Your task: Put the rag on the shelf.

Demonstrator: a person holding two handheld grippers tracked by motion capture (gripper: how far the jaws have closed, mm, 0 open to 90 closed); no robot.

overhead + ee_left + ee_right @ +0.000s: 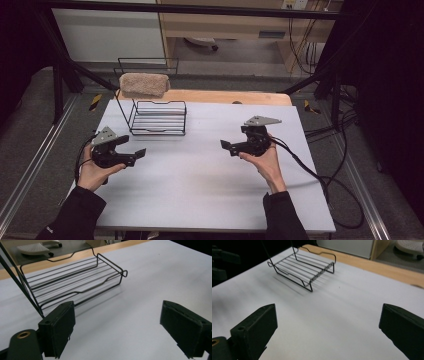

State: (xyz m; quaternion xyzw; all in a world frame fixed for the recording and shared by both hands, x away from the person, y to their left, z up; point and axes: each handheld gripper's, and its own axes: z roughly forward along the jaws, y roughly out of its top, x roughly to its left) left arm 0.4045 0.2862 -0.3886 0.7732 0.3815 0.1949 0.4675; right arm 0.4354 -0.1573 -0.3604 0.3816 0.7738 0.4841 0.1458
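Observation:
A black wire rack (159,118) stands at the back left of the white table (200,175). A folded beige towel (144,85) lies on its upper shelf, and the lower shelf is bare. My left gripper (132,147) is held just above the table in front of the rack, open, with nothing between its jaws. My right gripper (228,148) hovers right of centre, also open and holding nothing, pointing left. In the left gripper view the rack's lower shelf (75,280) lies ahead of the open left gripper (125,332). In the right gripper view the rack (304,267) sits farther off beyond the right gripper (327,332).
A wooden strip (215,96) runs along the table's far edge. Cables (325,180) trail off the right side onto the floor. Dark frame posts (60,85) stand at the back corners. A chair base (202,44) sits on the floor behind.

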